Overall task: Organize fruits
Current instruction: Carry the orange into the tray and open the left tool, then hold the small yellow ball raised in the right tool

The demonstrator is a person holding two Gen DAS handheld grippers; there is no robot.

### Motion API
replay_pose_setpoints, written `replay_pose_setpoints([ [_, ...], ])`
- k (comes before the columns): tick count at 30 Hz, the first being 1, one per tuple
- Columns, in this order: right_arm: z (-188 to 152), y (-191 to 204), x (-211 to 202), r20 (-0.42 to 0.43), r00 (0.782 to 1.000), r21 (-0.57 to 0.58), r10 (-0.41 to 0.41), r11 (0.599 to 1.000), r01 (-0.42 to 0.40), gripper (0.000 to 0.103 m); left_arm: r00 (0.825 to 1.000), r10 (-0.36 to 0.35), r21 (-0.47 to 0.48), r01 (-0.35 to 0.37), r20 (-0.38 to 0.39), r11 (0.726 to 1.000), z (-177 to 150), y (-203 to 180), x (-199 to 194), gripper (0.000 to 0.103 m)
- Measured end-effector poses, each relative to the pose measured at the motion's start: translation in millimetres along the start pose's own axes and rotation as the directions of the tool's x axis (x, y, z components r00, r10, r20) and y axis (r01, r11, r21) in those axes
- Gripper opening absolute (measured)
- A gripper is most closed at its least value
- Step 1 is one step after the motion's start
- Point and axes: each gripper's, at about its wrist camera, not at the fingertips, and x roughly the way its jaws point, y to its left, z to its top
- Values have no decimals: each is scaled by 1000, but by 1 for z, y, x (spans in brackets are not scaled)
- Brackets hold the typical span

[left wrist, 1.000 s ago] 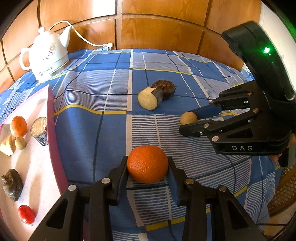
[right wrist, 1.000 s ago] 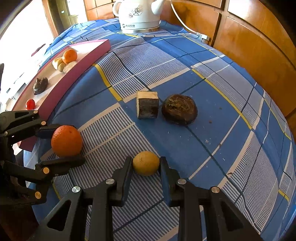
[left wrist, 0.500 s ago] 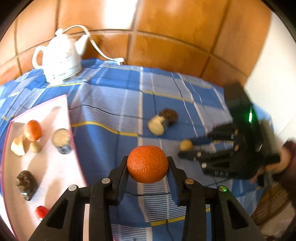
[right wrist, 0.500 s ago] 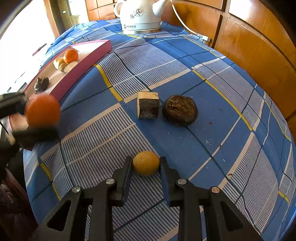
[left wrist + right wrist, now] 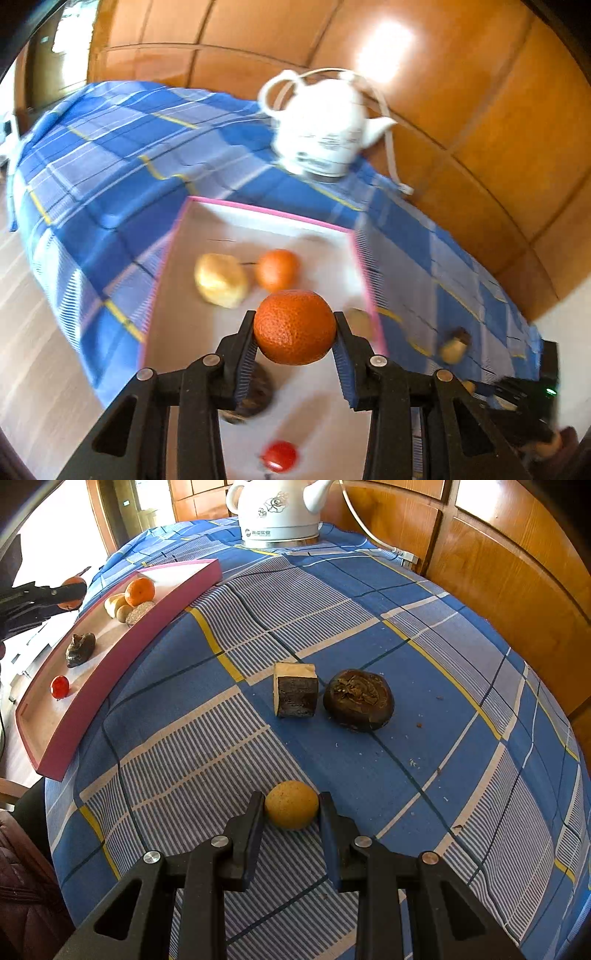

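My left gripper point(image 5: 294, 328) is shut on an orange point(image 5: 294, 326) and holds it in the air above the pink-rimmed tray point(image 5: 266, 212). That tray holds another orange point(image 5: 276, 269), a pale yellow fruit point(image 5: 220, 279), a red fruit point(image 5: 279, 456) and a dark piece half hidden behind my left finger. My right gripper point(image 5: 291, 808) is shut on a small yellow fruit point(image 5: 291, 805) that rests on the blue checked cloth. Beyond it lie a cut dark-skinned chunk point(image 5: 295, 694) and a dark round fruit point(image 5: 358, 699). The left gripper point(image 5: 55, 594) also shows at the far left over the tray point(image 5: 110, 664).
A white electric kettle point(image 5: 277, 509) with its cord stands at the table's far edge against the wooden wall panels point(image 5: 498, 572). The tray overhangs the table's left edge. A dark red seat point(image 5: 22, 886) sits beside the table at lower left.
My left gripper has lifted the orange off the cloth, swung left and rolled, and now hangs over the tray. The right gripper has kept still on the yellow fruit.
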Motion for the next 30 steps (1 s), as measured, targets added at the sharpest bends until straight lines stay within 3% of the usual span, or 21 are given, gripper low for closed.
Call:
replay_pose_setpoints([
  [6,0,-1,0,1,1000,7,1,1000,-1,29,996,83,-18,-84,-23,996,2,21,18,40],
  [9,0,-1,0,1,1000,7,3,1000,-3,29,994,107,-32,-108,-24,994,-3,30,17,45],
  [18,0,-1,0,1,1000,7,2,1000,-2,29,980,198,10,-198,18,980,-15,17,4,48],
  [30,0,-1,0,3,1000,4,-3,1000,3,29,985,161,133,-169,68,977,-29,-29,-12,48],
])
